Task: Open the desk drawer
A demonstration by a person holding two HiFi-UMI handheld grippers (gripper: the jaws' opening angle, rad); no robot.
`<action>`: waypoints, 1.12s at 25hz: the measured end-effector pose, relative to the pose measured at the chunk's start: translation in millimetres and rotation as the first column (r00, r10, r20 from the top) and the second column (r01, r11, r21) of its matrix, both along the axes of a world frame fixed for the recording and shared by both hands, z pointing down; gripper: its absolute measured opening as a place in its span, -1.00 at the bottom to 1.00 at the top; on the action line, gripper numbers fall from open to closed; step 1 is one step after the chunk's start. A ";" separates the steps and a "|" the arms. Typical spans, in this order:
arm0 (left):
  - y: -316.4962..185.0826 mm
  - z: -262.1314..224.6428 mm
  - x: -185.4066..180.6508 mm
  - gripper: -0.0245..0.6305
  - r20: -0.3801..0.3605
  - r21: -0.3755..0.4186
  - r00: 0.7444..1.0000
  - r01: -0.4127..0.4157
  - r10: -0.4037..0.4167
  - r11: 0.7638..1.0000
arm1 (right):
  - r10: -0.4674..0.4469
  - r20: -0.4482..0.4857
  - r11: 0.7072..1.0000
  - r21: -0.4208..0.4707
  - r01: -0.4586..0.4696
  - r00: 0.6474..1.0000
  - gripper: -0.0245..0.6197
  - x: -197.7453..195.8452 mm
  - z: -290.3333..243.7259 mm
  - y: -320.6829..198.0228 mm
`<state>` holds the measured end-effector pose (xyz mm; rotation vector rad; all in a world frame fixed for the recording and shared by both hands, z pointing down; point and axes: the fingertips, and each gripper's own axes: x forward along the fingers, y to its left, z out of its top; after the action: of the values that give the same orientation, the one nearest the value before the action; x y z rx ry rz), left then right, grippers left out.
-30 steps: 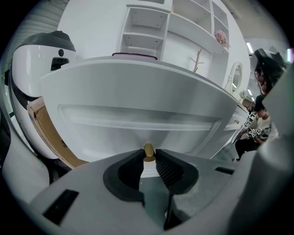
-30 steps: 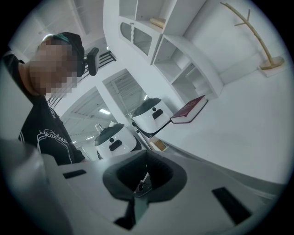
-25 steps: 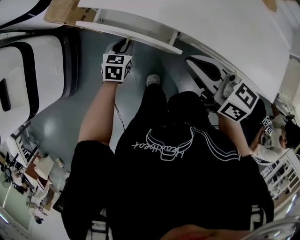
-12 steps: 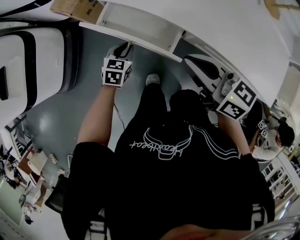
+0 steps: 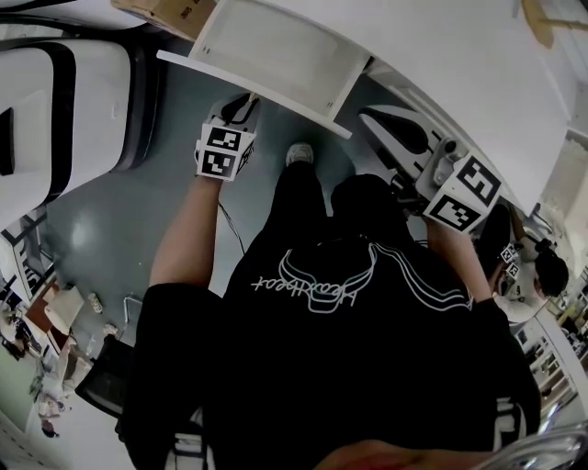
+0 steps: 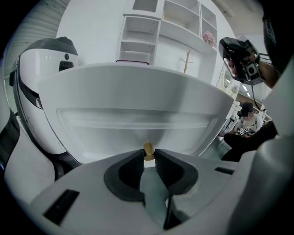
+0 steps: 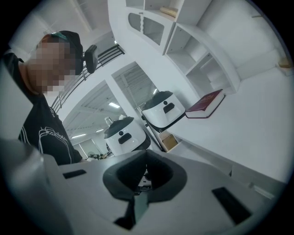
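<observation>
Here at the white desk (image 5: 441,55), my left gripper (image 6: 148,157) pinches the small brass knob (image 6: 148,149) on the front of the desk drawer (image 6: 138,92). The dark pads (image 6: 130,170) press the knob from either side, and the pale front panel fills most of the left gripper view.

From the head view, the drawer stands pulled out from under the desk top, its white inside open to the camera. My left arm reaches straight out to it above the grey floor (image 5: 119,220). One shoe (image 5: 299,154) shows on the floor just below the drawer's front edge.

My right gripper (image 7: 145,158) hangs off to the right near the desk's edge, well apart from the drawer, with its jaws pressed together at the tips.

A white rounded machine with a black band (image 5: 64,101) stands on the floor to the left of the drawer. A cardboard box (image 5: 170,11) shows at the top edge of the head view, just beside the drawer's far corner.

In the right gripper view a dark red book (image 7: 205,103) lies flat on the desk top below a white shelf unit (image 7: 202,59).
</observation>
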<state>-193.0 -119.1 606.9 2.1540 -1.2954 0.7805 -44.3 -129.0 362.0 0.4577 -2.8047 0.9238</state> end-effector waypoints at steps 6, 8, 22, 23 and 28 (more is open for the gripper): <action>16.1 0.2 -4.7 -0.70 -0.016 0.008 1.000 0.013 -0.013 1.000 | -0.031 -0.004 1.000 -0.006 0.031 1.000 -0.91 -8.8 4.2 2.2; 20.9 0.7 -6.7 -0.70 -0.014 0.012 1.000 0.019 -0.019 1.000 | -0.039 -0.002 0.999 -0.008 0.039 0.999 -0.91 -12.6 3.9 3.5; 53.8 -1.2 -15.1 -0.70 -0.020 0.014 1.000 0.021 -0.021 1.000 | -0.083 0.006 0.996 -0.023 0.084 0.996 -0.91 -21.5 3.5 15.5; 55.1 -1.1 -15.4 -0.70 -0.023 0.013 0.999 0.025 -0.025 1.000 | -0.085 0.005 0.996 -0.024 0.085 0.996 -0.91 -21.0 3.6 15.5; 57.3 2.4 -16.0 -0.70 -0.019 0.012 0.999 0.029 -0.028 1.000 | -0.092 -0.002 0.995 -0.026 0.092 0.996 -0.91 -17.5 4.7 16.3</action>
<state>-209.0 -61.8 609.3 2.1427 -1.3218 0.7406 -61.8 -112.7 366.7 0.3230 -2.7810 0.9386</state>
